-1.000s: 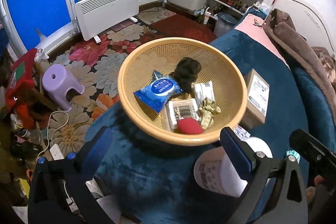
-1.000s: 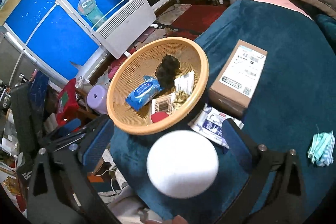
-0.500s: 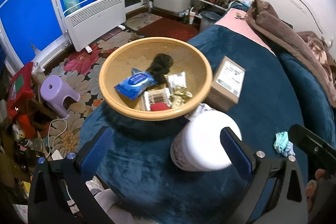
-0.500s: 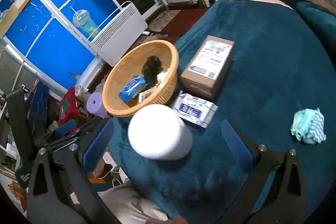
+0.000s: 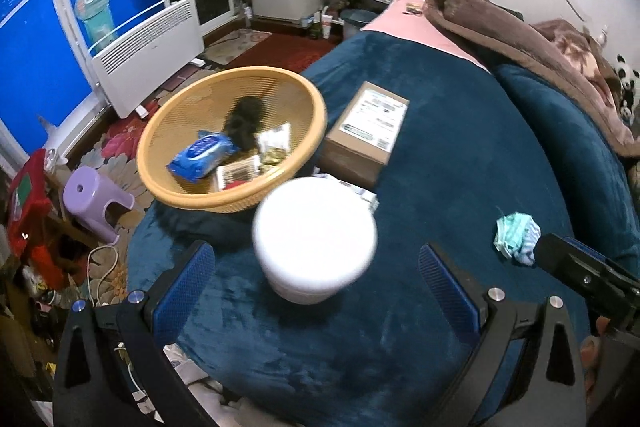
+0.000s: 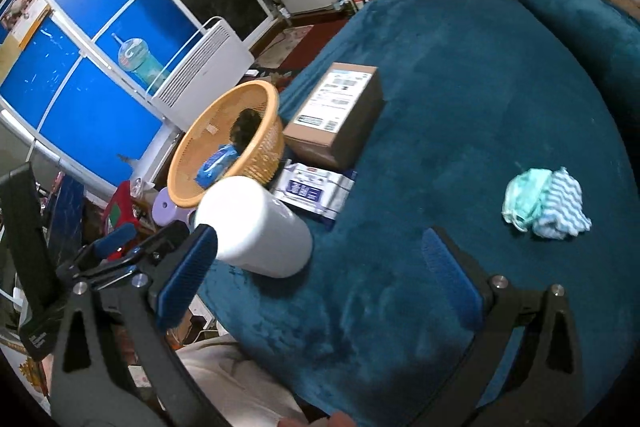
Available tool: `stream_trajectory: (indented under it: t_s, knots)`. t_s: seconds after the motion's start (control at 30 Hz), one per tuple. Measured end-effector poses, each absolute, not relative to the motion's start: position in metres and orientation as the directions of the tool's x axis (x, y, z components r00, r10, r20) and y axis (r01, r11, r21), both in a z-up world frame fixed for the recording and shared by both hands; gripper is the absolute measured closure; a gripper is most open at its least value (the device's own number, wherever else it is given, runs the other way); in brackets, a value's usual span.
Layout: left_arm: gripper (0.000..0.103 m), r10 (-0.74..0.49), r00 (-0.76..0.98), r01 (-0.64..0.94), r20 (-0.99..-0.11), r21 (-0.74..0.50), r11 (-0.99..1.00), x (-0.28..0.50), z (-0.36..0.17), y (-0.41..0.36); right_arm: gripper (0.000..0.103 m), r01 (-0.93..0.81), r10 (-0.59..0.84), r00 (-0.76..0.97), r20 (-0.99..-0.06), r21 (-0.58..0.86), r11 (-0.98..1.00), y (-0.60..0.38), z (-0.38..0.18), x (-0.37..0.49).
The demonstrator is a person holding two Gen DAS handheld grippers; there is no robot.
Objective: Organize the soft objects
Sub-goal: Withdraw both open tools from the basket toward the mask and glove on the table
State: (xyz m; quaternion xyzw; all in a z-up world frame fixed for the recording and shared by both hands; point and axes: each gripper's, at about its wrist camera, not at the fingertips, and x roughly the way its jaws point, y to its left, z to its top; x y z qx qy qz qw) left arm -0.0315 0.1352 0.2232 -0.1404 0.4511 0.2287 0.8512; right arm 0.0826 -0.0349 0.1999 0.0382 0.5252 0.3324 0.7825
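Note:
A yellow mesh basket (image 5: 280, 183) sits at the left edge of a blue blanket-covered bed (image 5: 440, 155). It holds a blue wipes pack (image 5: 202, 155), a black fuzzy item (image 5: 244, 119) and small packets. A crumpled green and striped cloth (image 5: 514, 237) lies on the blanket at right; it also shows in the right wrist view (image 6: 544, 205). My left gripper (image 5: 316, 287) is open and empty, just behind a white jar (image 5: 314, 239). My right gripper (image 6: 320, 267) is open and empty, with the cloth ahead of its right finger.
A cardboard box (image 5: 368, 131) lies beside the basket, a white wipes packet (image 6: 314, 189) in front of it. The white jar (image 6: 252, 225) stands near the bed's edge. Brown blankets (image 5: 520, 27) are piled at the back. A heater (image 5: 148, 47) and purple stool (image 5: 96, 199) stand on the floor.
Both grippers have pulled back and up from the basket. The view has swung right, so the green cloth now shows. The jar now sits nearer the left gripper.

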Motion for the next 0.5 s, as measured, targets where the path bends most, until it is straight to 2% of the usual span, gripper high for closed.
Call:
stream_trajectory:
  t_s: [0.5]
  knots:
    - [0.001, 0.198, 0.479, -0.408, -0.855, -0.017, 0.913, 0.001, 0.2, 0.068, 0.0, -0.363, 0.521, 0.249, -0.816, 0.42, 0.832, -0.114, 0.174, 0.089]
